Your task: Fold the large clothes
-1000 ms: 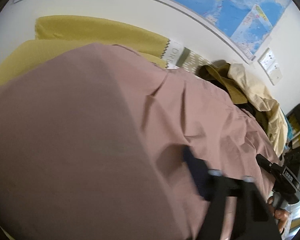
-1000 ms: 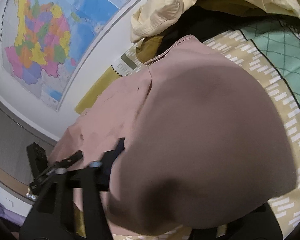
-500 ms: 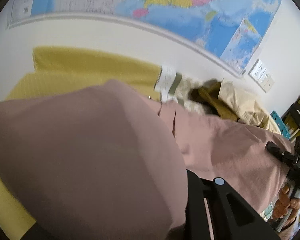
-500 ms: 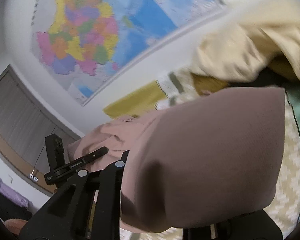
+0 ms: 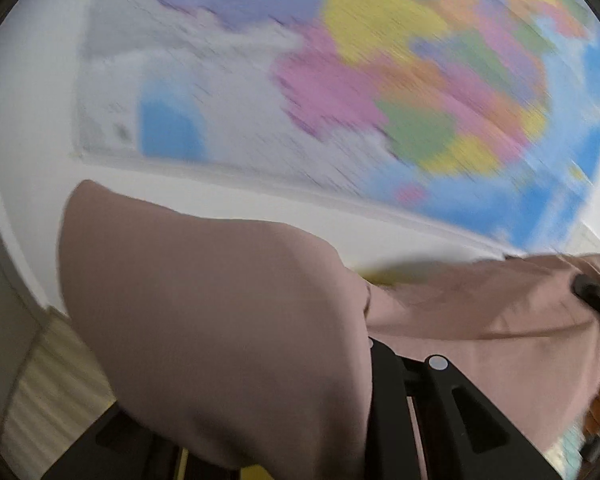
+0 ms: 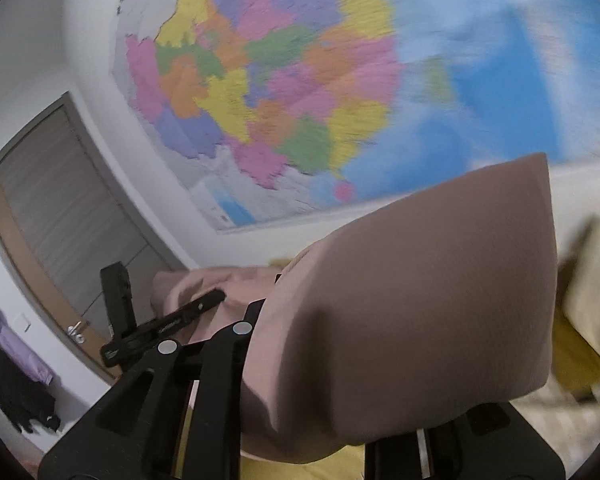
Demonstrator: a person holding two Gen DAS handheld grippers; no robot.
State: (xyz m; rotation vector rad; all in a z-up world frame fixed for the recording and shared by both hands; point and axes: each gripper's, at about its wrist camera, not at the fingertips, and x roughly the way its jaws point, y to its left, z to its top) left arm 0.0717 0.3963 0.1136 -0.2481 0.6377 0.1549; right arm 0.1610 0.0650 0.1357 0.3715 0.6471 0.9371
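One dusty-pink woven garment (image 5: 220, 320) was up in the air, spanning between two black hand-held grippers; in the left wrist view its bulging fold draped over the left gripper (image 5: 364, 364), covering the finger tips, so the jaw gap could not be read, though the cloth appeared pinched there; the far end of the same cloth ran to the right gripper (image 5: 596, 304), seen at the right edge. In the right wrist view the pink garment (image 6: 420, 300) billowed over the right gripper (image 6: 268, 320); tips hidden, opening not readable, cloth apparently caught; the left gripper (image 6: 168, 324) showed beyond with pink cloth at its tip. Background, counted: one large multicoloured wall map (image 6: 300, 80), motion-blurred; one grey door (image 6: 68, 208) with one metal handle (image 6: 76, 332); one pale yellow cloth heap (image 6: 592, 288) at right; one purple garment (image 6: 16, 344) hanging at far left.
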